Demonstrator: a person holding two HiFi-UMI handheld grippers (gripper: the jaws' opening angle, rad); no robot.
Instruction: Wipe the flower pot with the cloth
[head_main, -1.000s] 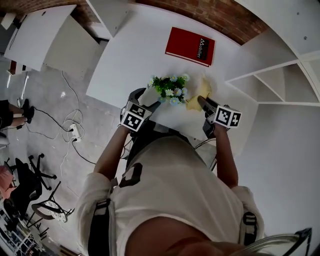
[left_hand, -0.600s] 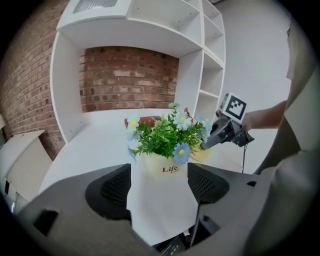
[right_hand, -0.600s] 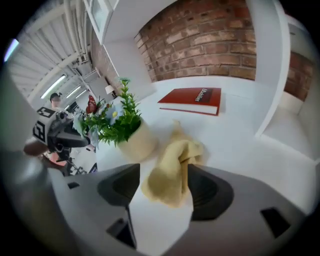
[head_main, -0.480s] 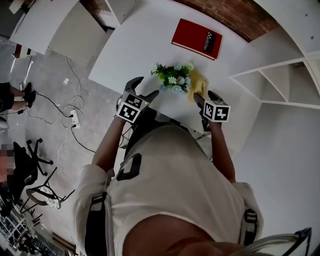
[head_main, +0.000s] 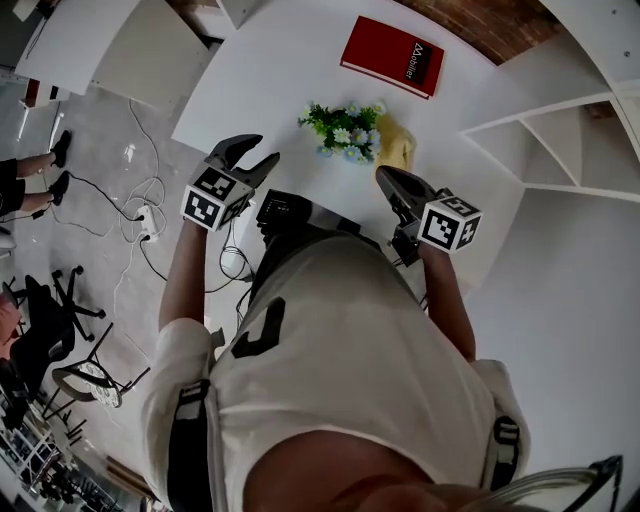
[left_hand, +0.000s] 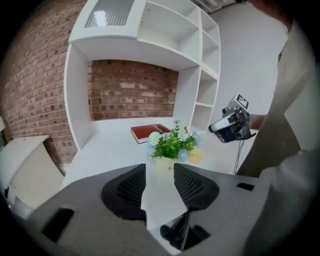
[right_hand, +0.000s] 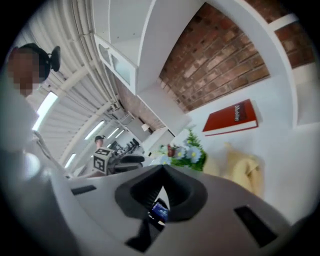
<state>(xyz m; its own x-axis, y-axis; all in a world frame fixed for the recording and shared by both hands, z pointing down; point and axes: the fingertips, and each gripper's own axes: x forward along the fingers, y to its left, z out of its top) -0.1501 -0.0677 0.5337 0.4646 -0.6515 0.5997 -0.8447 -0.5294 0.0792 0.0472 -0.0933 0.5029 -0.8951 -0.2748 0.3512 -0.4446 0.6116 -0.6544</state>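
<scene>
Yellow cloth (head_main: 398, 150) lies on the desk (head_main: 290, 90) just ahead of the nearer right gripper (head_main: 385, 178), jaws together and empty, beside the flower pot (head_main: 345, 130) straight ahead of the left gripper (head_main: 254, 151), whose empty jaws are closing.

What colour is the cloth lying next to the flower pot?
The cloth is pale yellow; it shows clearest in the right gripper view.

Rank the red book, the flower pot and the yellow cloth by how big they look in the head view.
1. red book, largest
2. flower pot, seen mostly as blooms
3. yellow cloth, bunched beside the pot, smallest
</scene>
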